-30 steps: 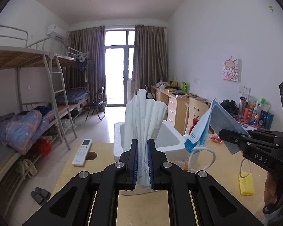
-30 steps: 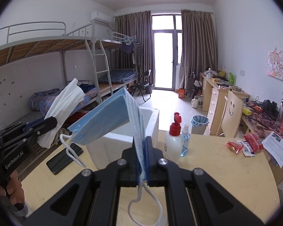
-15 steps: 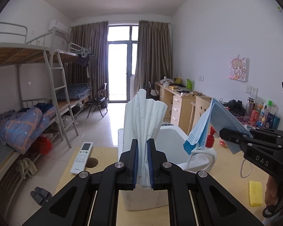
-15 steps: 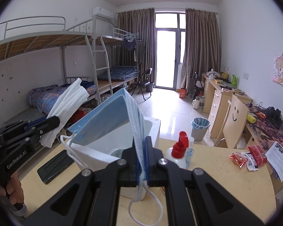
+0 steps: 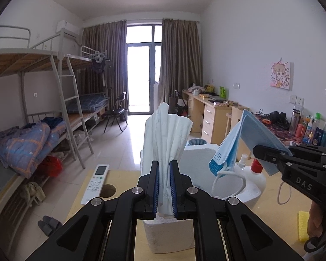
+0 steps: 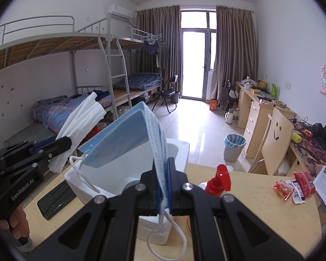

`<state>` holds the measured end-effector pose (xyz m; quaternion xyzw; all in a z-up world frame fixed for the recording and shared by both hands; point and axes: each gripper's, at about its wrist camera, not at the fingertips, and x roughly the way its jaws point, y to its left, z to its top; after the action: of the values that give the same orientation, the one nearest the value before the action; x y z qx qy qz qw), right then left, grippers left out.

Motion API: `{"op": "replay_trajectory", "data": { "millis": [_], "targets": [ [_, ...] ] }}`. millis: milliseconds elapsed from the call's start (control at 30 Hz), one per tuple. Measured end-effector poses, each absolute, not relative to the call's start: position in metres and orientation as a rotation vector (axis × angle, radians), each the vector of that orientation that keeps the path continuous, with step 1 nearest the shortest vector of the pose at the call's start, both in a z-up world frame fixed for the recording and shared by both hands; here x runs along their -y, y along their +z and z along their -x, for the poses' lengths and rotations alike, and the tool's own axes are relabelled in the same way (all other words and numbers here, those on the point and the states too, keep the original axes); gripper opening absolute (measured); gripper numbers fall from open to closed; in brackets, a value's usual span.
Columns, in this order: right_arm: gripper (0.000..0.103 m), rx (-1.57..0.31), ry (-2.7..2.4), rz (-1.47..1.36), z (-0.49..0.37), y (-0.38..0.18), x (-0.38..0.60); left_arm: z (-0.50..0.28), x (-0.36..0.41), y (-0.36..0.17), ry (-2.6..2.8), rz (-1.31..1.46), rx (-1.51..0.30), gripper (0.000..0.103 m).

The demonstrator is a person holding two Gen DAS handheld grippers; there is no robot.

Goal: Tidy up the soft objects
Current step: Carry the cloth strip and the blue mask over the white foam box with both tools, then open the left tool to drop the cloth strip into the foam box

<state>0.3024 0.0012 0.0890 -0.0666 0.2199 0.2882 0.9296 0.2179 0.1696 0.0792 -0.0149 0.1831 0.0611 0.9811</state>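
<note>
The left claw (image 5: 164, 187) is clamped on a white tissue (image 5: 166, 139), soft and pleated, fanning upright with its long axis vertical. The right claw (image 6: 163, 184) pinches a blue mask (image 6: 123, 139) of finely ribbed fabric, folded double; it slants up and to the left, its white elastic loops dangling. Both hang over a foam box (image 6: 176, 150), white and grainy, square-walled, standing on the pale wooden worktop (image 6: 250, 213) beside a red-capped pump bottle (image 6: 220, 179).

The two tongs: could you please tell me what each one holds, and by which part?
The left tongs pinch a folded white tissue by its lower end. The right tongs grip a blue face mask at one short edge.
</note>
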Motion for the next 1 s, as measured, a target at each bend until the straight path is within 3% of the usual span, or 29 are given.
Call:
{"op": "replay_trajectory", "data": {
  "millis": [900,1000],
  "targets": [
    [0.008,-0.442,0.462,0.113,-0.297,0.097,0.038,-0.269,-0.159,0.072,-0.036,0.047,-0.432,0.010],
    [0.008,-0.440,0.462,0.110,-0.297,0.098,0.039,-0.271,-0.159,0.071,-0.035,0.041,-0.438,0.018]
  ]
}}
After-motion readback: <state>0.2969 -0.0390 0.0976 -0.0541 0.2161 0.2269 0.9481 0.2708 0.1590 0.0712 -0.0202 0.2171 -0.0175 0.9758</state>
